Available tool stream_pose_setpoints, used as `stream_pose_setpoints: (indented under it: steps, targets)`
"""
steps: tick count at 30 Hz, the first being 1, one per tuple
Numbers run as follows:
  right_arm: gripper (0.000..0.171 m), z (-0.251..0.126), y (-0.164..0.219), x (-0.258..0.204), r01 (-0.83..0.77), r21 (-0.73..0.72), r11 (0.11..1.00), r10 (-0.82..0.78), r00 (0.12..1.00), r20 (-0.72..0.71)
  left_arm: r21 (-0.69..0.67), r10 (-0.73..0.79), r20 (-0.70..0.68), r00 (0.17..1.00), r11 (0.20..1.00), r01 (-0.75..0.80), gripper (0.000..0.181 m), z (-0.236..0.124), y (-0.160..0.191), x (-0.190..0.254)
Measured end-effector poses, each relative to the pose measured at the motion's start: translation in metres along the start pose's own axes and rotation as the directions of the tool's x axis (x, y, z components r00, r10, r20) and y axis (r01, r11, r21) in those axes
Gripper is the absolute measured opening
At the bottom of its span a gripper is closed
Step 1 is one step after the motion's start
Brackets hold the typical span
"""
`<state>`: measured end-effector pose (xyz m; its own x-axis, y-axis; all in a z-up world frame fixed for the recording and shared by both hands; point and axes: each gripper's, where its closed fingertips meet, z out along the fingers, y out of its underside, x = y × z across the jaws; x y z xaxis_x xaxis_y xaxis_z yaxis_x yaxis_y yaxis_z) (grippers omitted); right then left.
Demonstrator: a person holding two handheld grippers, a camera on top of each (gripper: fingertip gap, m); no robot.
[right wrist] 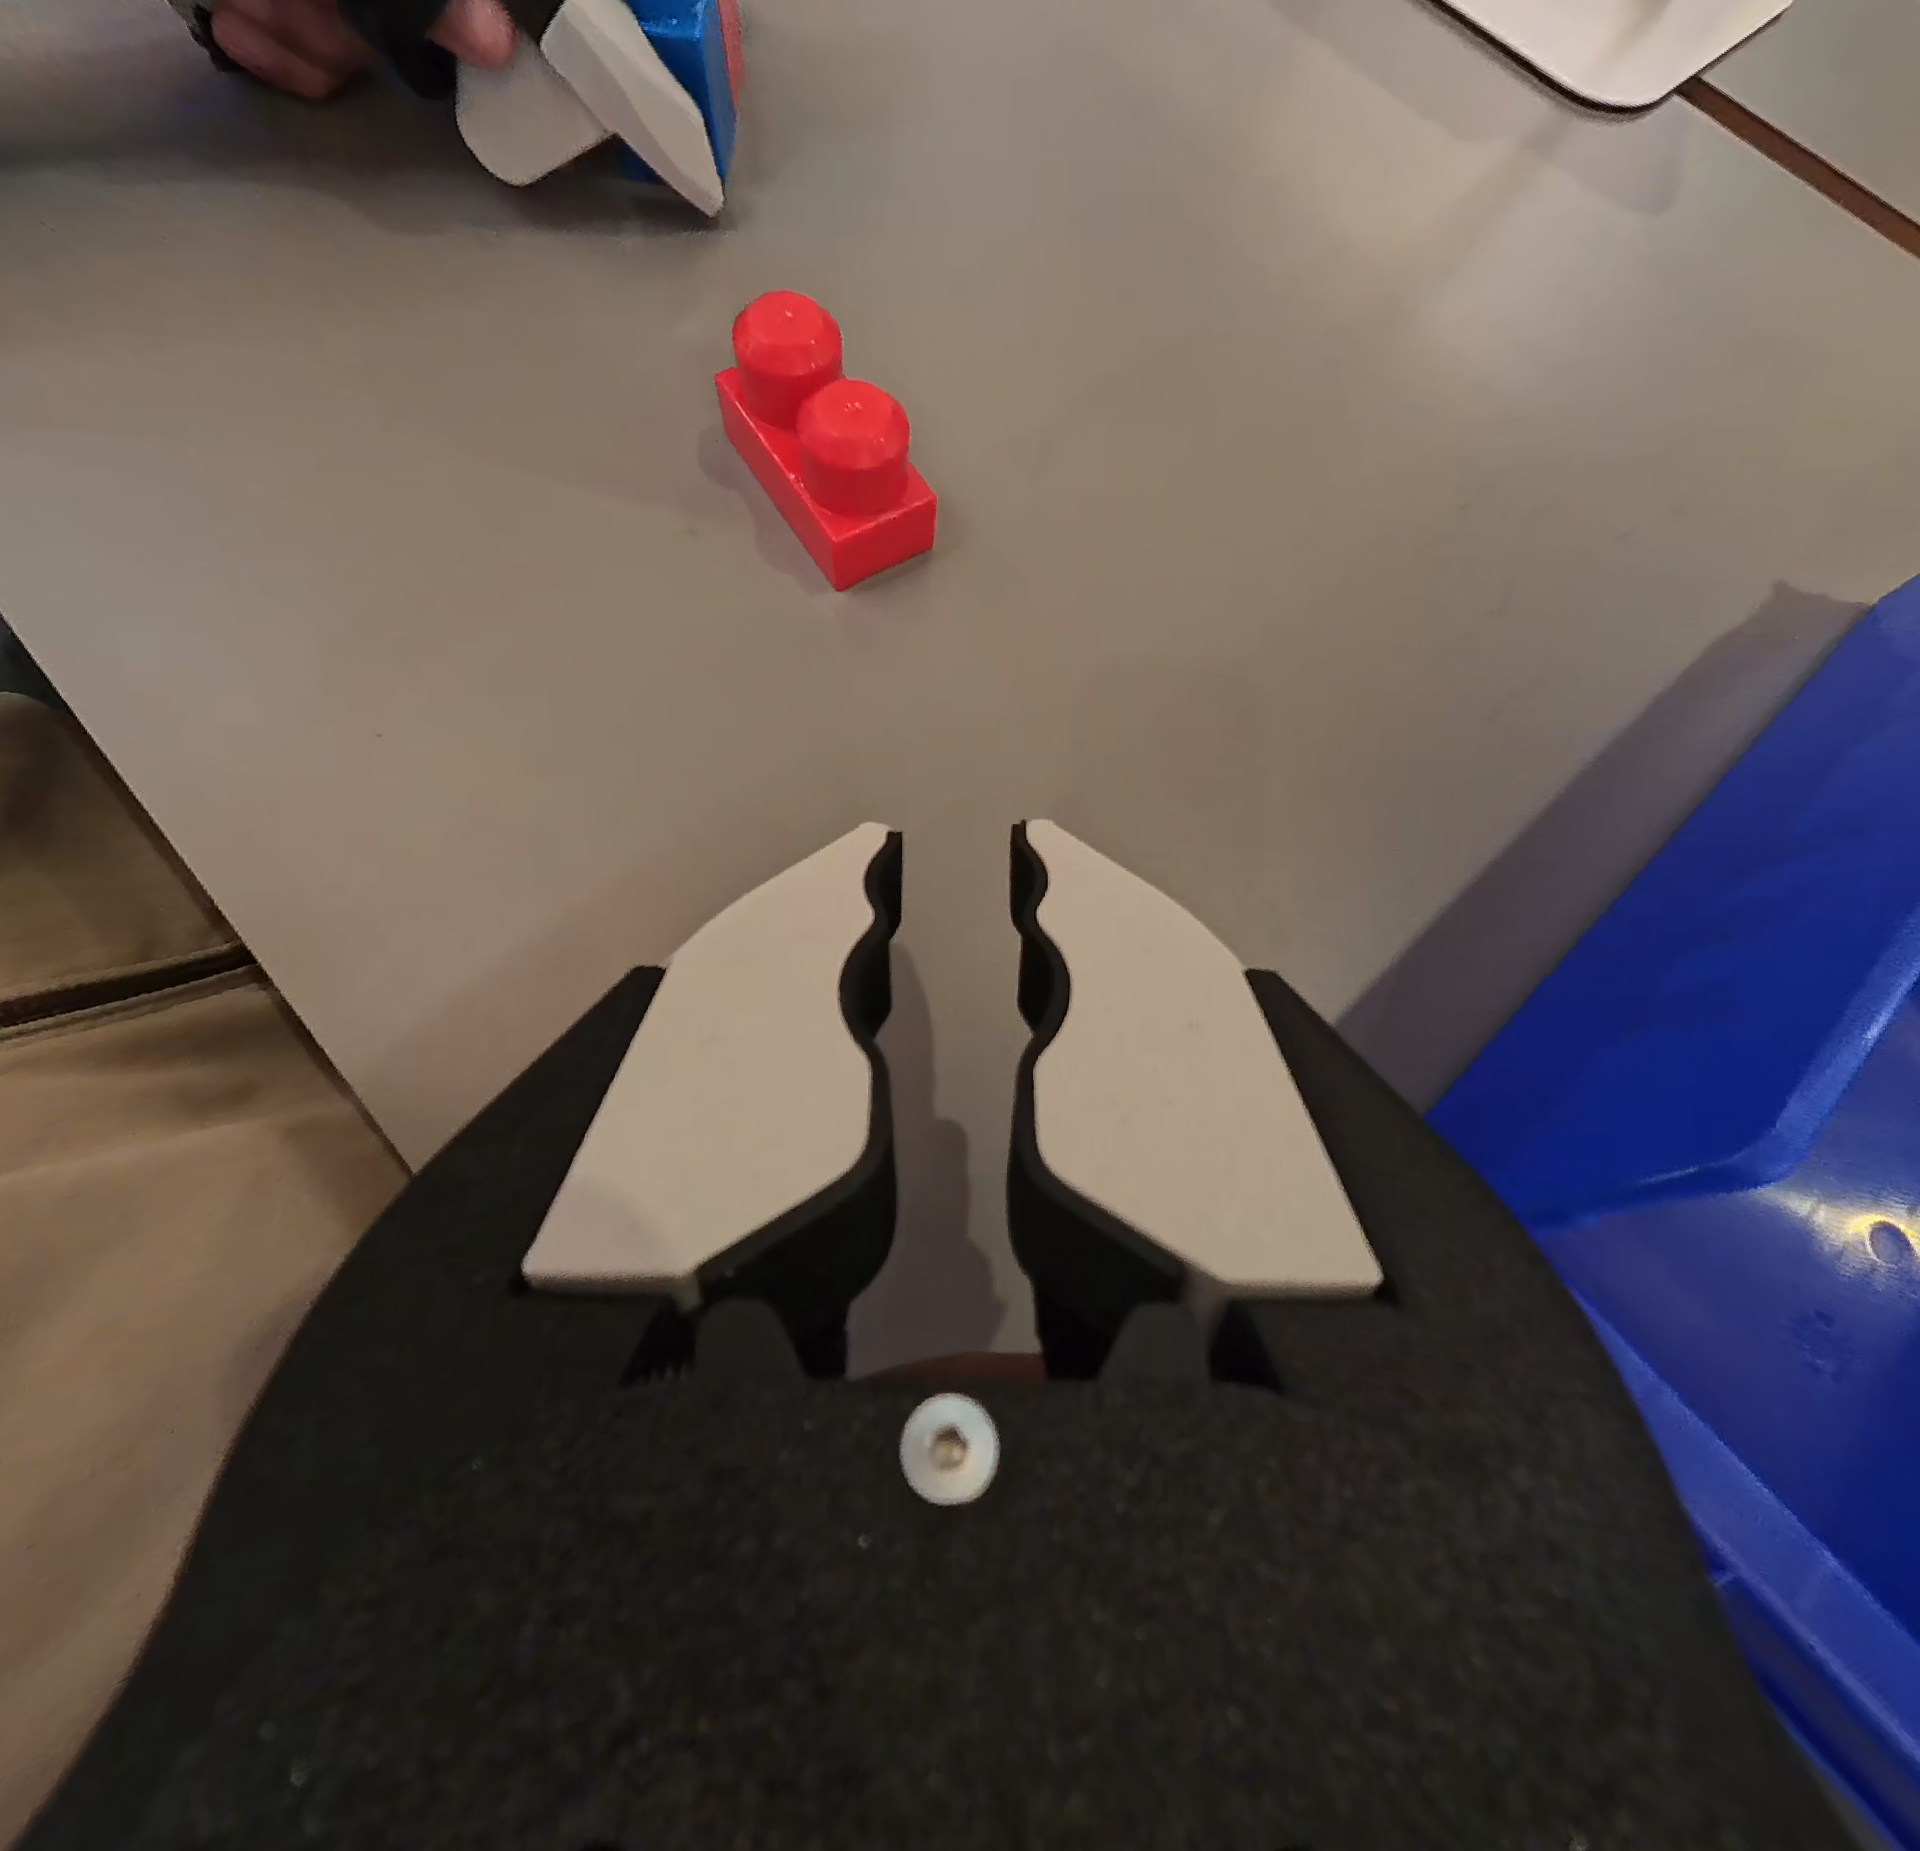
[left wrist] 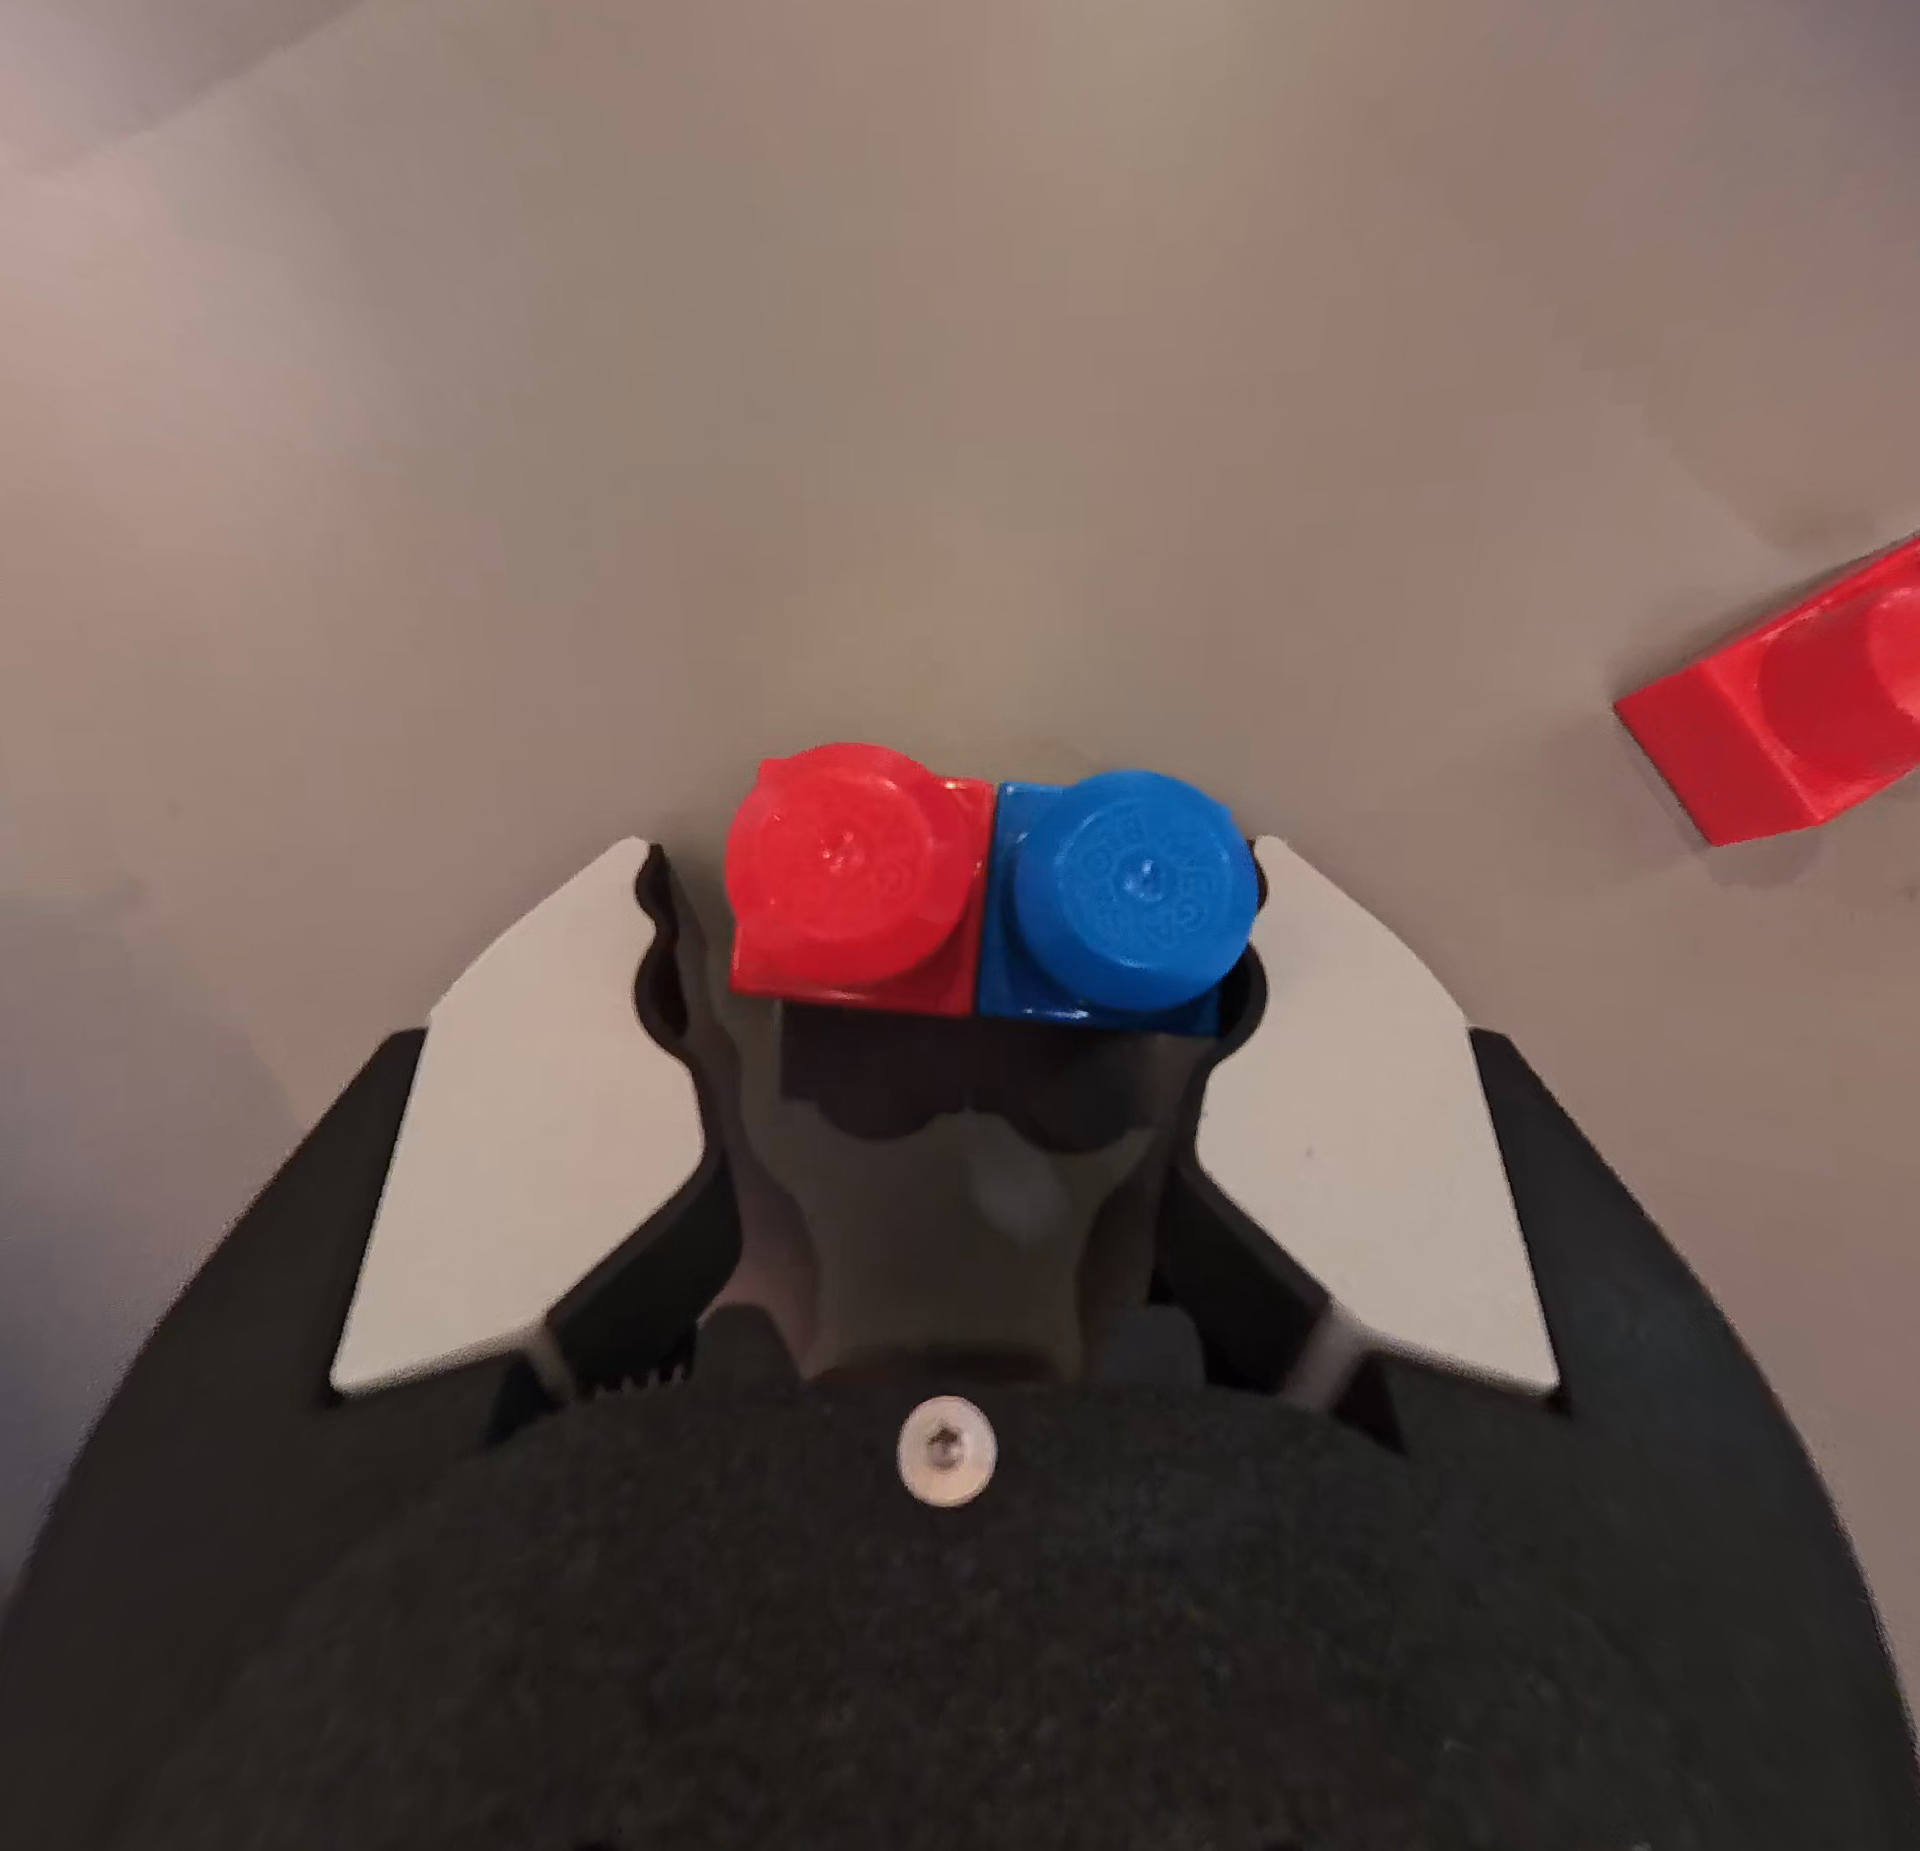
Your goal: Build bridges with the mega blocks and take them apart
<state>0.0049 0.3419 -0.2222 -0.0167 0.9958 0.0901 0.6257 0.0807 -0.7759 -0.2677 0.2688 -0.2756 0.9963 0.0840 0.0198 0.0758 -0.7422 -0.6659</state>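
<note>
Grey table carries a lone red block, while the left gripper straddles a red-and-blue block pair and the right gripper hangs slightly parted, empty.

We see grey table. Red two-stud block sits mid-table, studs up. Blue bin rests at right edge. White mat lies far right corner.
</note>
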Motion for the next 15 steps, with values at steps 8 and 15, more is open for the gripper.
stream_pose_setpoints:
  steps: [8, 15]
  targets:
    - [0.02, -0.0004, 0.0007, -0.0008, 0.001, -0.001, 1.0, -0.001, 1.0, 0.002, -0.01, 0.013, 0.016, 1.0, 1.0, -0.013, 0.105, 0.0074, -0.0056, -0.0004]
    - [0.02, 0.0009, 0.0019, -0.0004, -0.002, -0.005, 1.0, 0.002, 1.0, 0.004, 0.003, 0.011, 0.011, 1.0, 1.0, -0.011, 0.105, 0.0016, -0.0019, 0.001]
